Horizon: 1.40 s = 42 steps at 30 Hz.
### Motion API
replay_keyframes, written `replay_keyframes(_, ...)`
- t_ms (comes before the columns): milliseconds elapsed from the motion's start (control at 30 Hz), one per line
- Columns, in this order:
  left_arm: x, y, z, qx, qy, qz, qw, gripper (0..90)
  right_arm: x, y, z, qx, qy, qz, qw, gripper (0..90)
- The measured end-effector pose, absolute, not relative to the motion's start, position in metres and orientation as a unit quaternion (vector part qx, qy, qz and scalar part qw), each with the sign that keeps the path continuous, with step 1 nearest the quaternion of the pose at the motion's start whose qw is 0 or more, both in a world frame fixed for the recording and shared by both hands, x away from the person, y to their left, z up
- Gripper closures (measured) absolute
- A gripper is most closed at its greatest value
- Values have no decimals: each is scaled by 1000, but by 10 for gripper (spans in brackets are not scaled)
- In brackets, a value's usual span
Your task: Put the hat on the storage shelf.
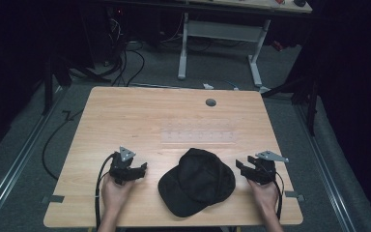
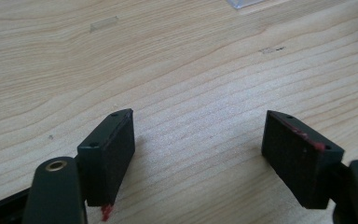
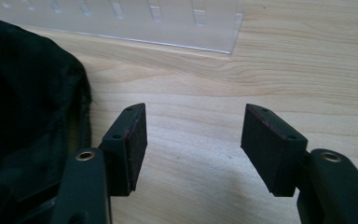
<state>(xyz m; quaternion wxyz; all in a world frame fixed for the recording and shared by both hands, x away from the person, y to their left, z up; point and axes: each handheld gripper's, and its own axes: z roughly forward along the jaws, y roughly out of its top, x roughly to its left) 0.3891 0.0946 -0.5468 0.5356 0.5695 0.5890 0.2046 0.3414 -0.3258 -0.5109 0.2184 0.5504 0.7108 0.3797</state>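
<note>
A black cap [image 1: 196, 181] lies on the wooden table [image 1: 125, 121] near its front edge, brim toward the person. My left gripper [image 1: 140, 169] rests to the cap's left, jaws open over bare wood [image 2: 198, 144], a gap of table between it and the cap. My right gripper [image 1: 240, 166] sits at the cap's right side, also open with nothing between the pads [image 3: 193, 144]. In the right gripper view the cap's dark fabric [image 3: 28, 102] lies just left of the left jaw; whether they touch I cannot tell. A hand holds each gripper from below.
A clear plastic strip [image 1: 198, 136] lies flat on the table beyond the cap, and its edge [image 3: 135, 23] crosses the top of the right gripper view. A grey round grommet [image 1: 210, 102] sits near the far edge. Cables trail from both grippers.
</note>
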Motion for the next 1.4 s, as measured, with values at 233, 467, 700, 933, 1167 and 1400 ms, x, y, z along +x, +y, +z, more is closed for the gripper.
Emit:
replay_keyframes(233,389,95,-547,569,589,205,536,259,335,-325,-505,545,714,391,202,397)
replay_keyframes(467,389,95,-547,569,589,205,536,259,325,-324,-490,530,716,406,206,384)
replay_keyframes(700,389,95,-547,569,589,205,536,259,315,-316,-478,504,725,422,204,368)
replay_keyframes(933,389,95,-547,570,589,205,535,259,309,-305,-467,475,738,439,190,399)
replay_keyframes(1167,389,95,-547,570,589,205,536,259,307,-292,-456,452,750,445,190,398)
replay_keyframes(1400,389,95,-547,570,589,205,536,259,313,-279,-455,443,760,442,177,407)
